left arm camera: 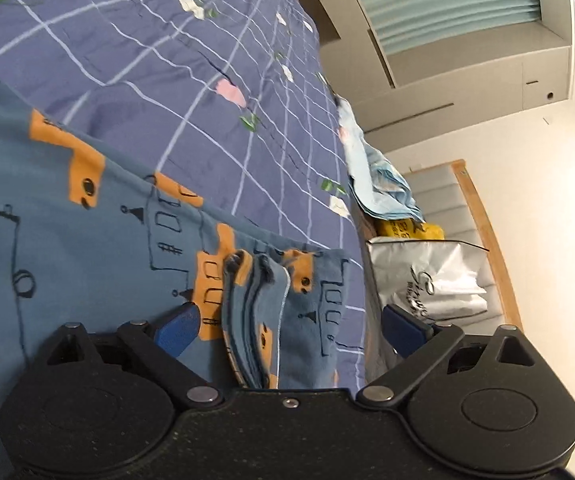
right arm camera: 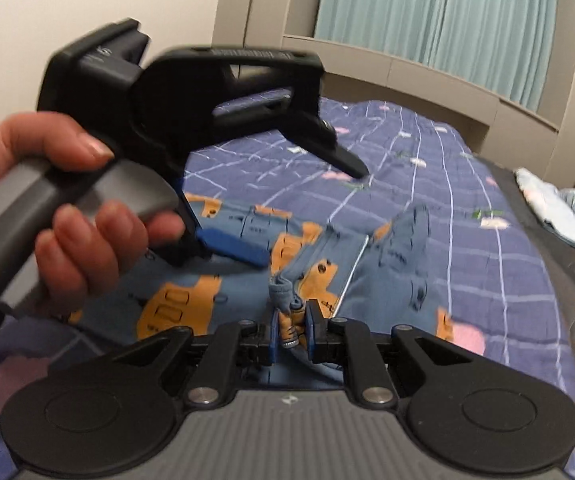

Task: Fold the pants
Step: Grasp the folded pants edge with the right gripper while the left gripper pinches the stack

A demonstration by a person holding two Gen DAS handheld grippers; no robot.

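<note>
The pants (left arm camera: 71, 248) are blue with orange and black house prints and lie on the bed. In the left wrist view my left gripper (left arm camera: 291, 324) is open, its blue pads (left arm camera: 179, 326) spread wide on either side of a bunched, folded edge of the pants (left arm camera: 255, 316). In the right wrist view my right gripper (right arm camera: 290, 334) is shut on a bunched hem of the pants (right arm camera: 287, 304), low over the bed. The left gripper (right arm camera: 191, 120) and the hand holding it show there too, above the pants (right arm camera: 391, 264).
The bed has a blue-purple plaid quilt (left arm camera: 191, 64) with flower prints. A light blue cloth (left arm camera: 375, 184) lies at the bed's edge. A silver bag (left arm camera: 431, 276) and a yellow item (left arm camera: 407, 230) sit beside the bed. Cabinets and a teal curtain (right arm camera: 447, 12) stand behind.
</note>
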